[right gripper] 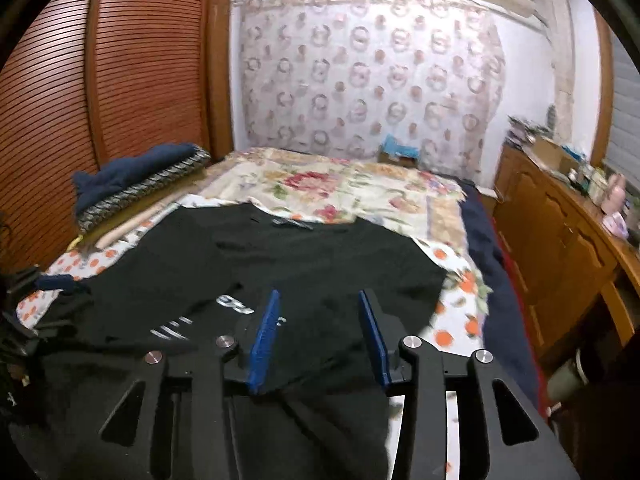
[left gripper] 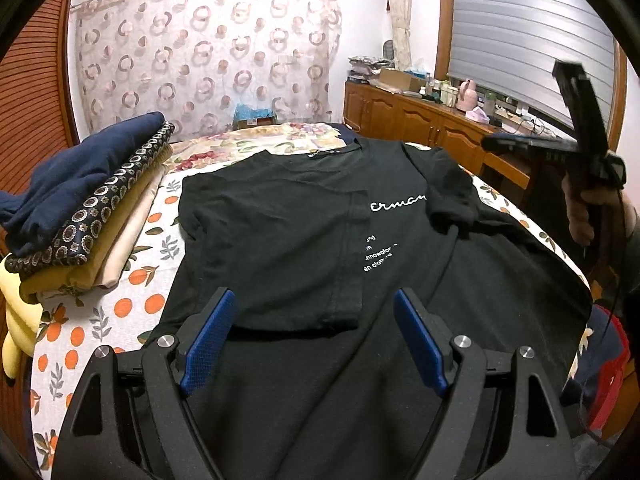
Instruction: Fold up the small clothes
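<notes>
Left of the black T-shirt (left gripper: 280, 232) lies a stack of folded clothes (left gripper: 88, 200). The shirt lies spread on the bed (left gripper: 132, 308). Above its hem, the left gripper (left gripper: 316, 340) gapes empty; above its right side, the right gripper (right gripper: 320, 336) is parted, empty.

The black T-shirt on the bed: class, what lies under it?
Under the black T-shirt an orange-print sheet shows at its edges, with a floral quilt beyond the collar. What lies directly beneath the shirt's middle is covered.
</notes>
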The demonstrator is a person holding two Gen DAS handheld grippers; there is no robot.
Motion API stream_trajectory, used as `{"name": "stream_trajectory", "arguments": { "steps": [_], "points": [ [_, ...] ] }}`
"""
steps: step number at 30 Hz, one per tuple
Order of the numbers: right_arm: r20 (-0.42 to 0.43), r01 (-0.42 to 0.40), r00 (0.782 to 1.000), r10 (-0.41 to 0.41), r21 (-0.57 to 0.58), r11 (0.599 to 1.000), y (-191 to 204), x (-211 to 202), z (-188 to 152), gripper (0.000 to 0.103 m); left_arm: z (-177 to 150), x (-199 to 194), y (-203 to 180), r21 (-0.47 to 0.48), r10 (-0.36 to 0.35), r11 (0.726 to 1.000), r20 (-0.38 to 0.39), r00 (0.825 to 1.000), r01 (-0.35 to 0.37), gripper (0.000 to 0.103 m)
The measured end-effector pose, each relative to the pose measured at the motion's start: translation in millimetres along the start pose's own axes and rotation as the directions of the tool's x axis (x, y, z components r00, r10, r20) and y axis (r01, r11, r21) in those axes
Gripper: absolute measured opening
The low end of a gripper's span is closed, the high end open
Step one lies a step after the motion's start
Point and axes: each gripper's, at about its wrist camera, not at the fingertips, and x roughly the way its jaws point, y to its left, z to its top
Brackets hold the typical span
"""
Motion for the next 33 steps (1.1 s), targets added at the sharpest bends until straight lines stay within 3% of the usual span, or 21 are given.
{"name": "stream_trajectory", "arguments": {
  "steps": [6, 10, 17, 23, 28, 29, 30, 33],
  "points": [
    [-0.106, 0.088, 0.991, -0.077, 0.104, 0.991, -18.9, 17.1, 5.7, 0.043, -2.1, 0.7, 1.4, -0.009, 0.0, 1.0, -0.004, 1.0, 0.0, 0.082],
    [-0.154, 0.056, 0.988, -0.027, 0.184, 0.981, -14.2, 38.9, 9.0, 0.043, -2.2, 0.6, 1.4, -0.008, 0.002, 1.0, -0.004, 1.0, -0.002, 0.082],
    [-0.158, -0.028, 0.985, 0.068, 0.244, 0.969, 3.7, 55.2, 23.0, 0.043, -4.6, 0.9, 4.4, -0.017, 0.004, 1.0, -0.008, 1.0, -0.004, 0.082],
    [-0.159, -0.059, 0.983, 0.093, 0.206, 0.977, 24.5, 67.0, 34.4, 0.042, -6.4, 1.0, 3.8, -0.014, 0.001, 1.0, -0.013, 1.0, -0.001, 0.082],
    [-0.244, -0.025, 0.968, 0.052, 0.111, 0.993, 37.7, 103.8, 37.3, 0.042, -7.3, 0.0, 5.4, -0.018, 0.002, 1.0, -0.011, 1.0, -0.002, 0.082],
    [-0.249, -0.022, 0.967, 0.046, 0.098, 0.995, 41.1, 106.5, 39.8, 0.028, -8.0, -0.5, 6.6, -0.02, 0.002, 1.0, -0.01, 1.0, -0.002, 0.082],
    [-0.249, -0.034, 0.967, 0.056, 0.092, 0.995, 43.0, 107.4, 42.7, 0.007, -8.2, -0.4, 7.7, -0.023, 0.004, 1.0, -0.011, 1.0, -0.004, 0.082],
    [-0.215, -0.038, 0.975, 0.051, 0.063, 0.997, 44.6, 97.3, 56.6, 0.004, -9.2, 1.2, 11.4, -0.033, 0.006, 0.999, -0.014, 1.0, -0.006, 0.082]
  ]
}}
